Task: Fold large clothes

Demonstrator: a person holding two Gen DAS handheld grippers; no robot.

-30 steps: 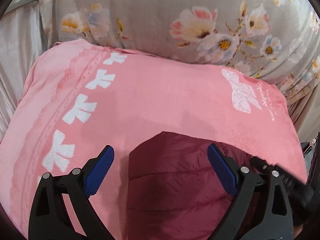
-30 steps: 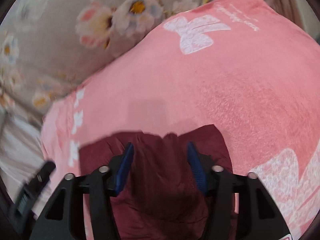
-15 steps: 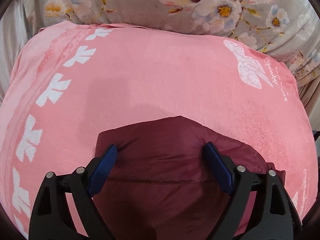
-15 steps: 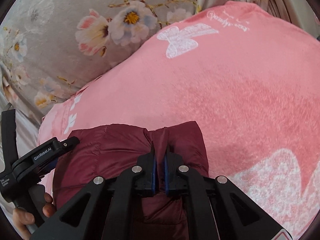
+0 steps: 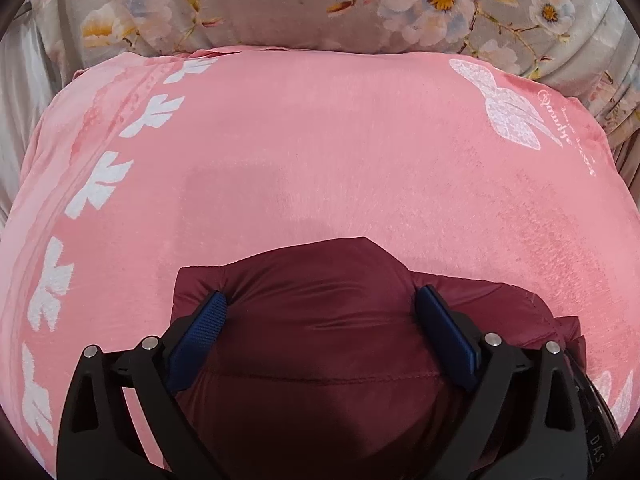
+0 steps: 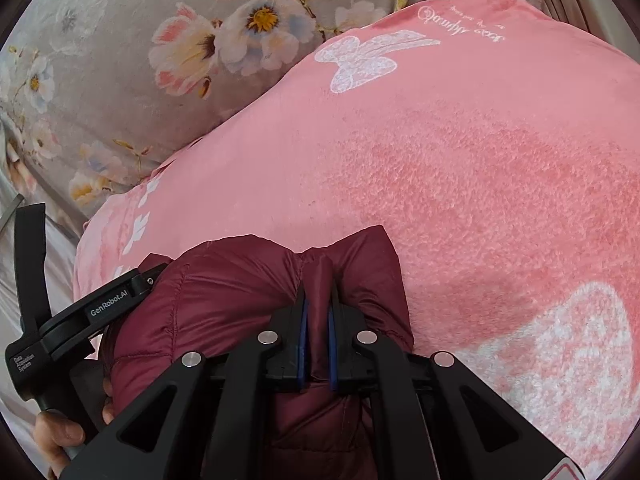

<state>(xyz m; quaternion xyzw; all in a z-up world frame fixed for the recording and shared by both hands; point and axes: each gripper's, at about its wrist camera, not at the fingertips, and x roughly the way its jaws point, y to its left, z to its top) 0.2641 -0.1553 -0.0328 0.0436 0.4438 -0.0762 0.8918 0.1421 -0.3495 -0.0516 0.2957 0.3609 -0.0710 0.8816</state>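
Observation:
A dark red puffer jacket (image 5: 320,320) lies bunched on a pink blanket (image 5: 320,152). My left gripper (image 5: 322,300) is open, its blue pads pressing into the padded fabric on either side of a bulge. In the right wrist view the jacket (image 6: 240,292) fills the lower middle, and my right gripper (image 6: 318,300) is shut on a pinched ridge of its fabric. The left gripper's black body (image 6: 80,312) shows at the left of that view, held by a hand.
The pink blanket (image 6: 460,168) has white bow prints and covers the bed. A grey floral pillow or quilt (image 5: 360,0) lies behind it, also in the right wrist view (image 6: 160,60). Pale sheet shows at the far left.
My right gripper closed from open onto a fold of the jacket. My left gripper moved forward over the jacket and pressed down into it, staying open.

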